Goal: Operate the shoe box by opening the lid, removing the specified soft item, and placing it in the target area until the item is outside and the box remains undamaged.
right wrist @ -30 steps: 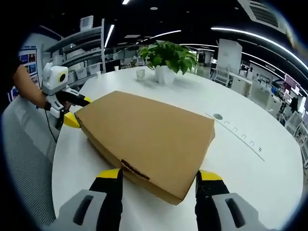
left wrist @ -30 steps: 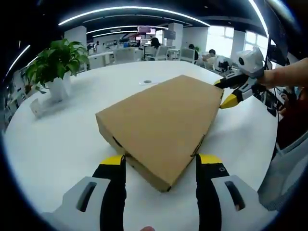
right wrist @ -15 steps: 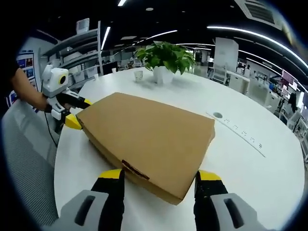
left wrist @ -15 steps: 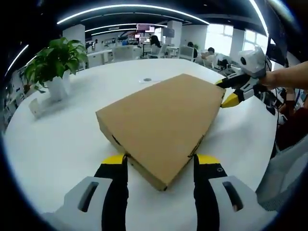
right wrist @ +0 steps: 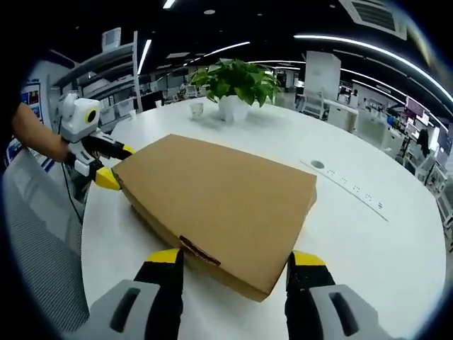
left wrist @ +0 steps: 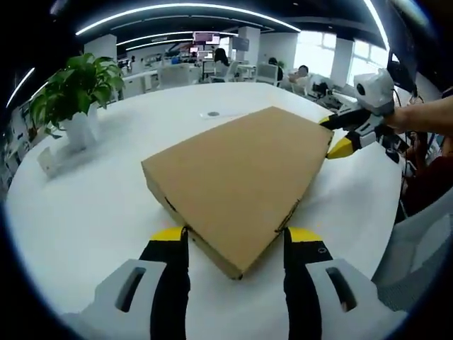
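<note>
My left gripper (left wrist: pixel 230 241) sits spread wide, its yellow-tipped jaws straddling the near corner of the closed shoe box (left wrist: pixel 237 177) without pinching it; my right gripper (right wrist: pixel 233 262) is likewise open, one jaw on either side of the opposite corner of the same box, and it shows up at the far corner in the left gripper view too. The box lies flat on the white round table (left wrist: pixel 92 191), lid still down, so whatever soft item is inside is hidden from me. I judge the step in hand is getting the lid up, and to do it well I should catch only the lid's lower edge at both corners and raise them evenly, keeping the base pressed to the table so the cardboard neither creases nor tears. Farther off stands a potted plant (right wrist: pixel 237 85), well apart from the box, with open table beyond.
</note>
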Tool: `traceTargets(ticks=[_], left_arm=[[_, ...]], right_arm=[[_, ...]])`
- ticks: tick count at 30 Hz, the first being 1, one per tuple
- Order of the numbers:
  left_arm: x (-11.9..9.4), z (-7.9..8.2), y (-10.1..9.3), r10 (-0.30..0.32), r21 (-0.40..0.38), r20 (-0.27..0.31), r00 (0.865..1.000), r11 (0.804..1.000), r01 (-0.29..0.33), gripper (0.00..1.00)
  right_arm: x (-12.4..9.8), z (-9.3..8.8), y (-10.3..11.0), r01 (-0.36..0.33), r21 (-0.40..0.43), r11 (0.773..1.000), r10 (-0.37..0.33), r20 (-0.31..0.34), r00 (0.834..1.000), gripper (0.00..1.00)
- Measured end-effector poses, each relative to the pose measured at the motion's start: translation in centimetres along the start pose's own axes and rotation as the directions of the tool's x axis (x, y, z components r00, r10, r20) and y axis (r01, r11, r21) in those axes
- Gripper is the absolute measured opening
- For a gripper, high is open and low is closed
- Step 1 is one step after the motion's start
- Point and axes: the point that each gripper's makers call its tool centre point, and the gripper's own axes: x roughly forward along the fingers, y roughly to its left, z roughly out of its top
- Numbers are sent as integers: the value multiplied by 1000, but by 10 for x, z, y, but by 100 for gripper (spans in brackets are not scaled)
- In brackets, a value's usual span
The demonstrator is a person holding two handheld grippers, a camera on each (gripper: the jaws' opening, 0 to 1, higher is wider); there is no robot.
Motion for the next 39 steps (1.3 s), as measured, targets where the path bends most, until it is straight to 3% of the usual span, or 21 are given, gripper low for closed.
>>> traceTargets(ticks=[23,39], left_arm=[[-5,-4,18,-88,68,-38,995,994,91,51],[-14,-10,37,-149,120,-72,986,980,157,51]], right_arm=[[-2,-3,27,94,78,993,-92,-22,995,54],[1,-1,56,153,145,978,-150,-30,988,54]])
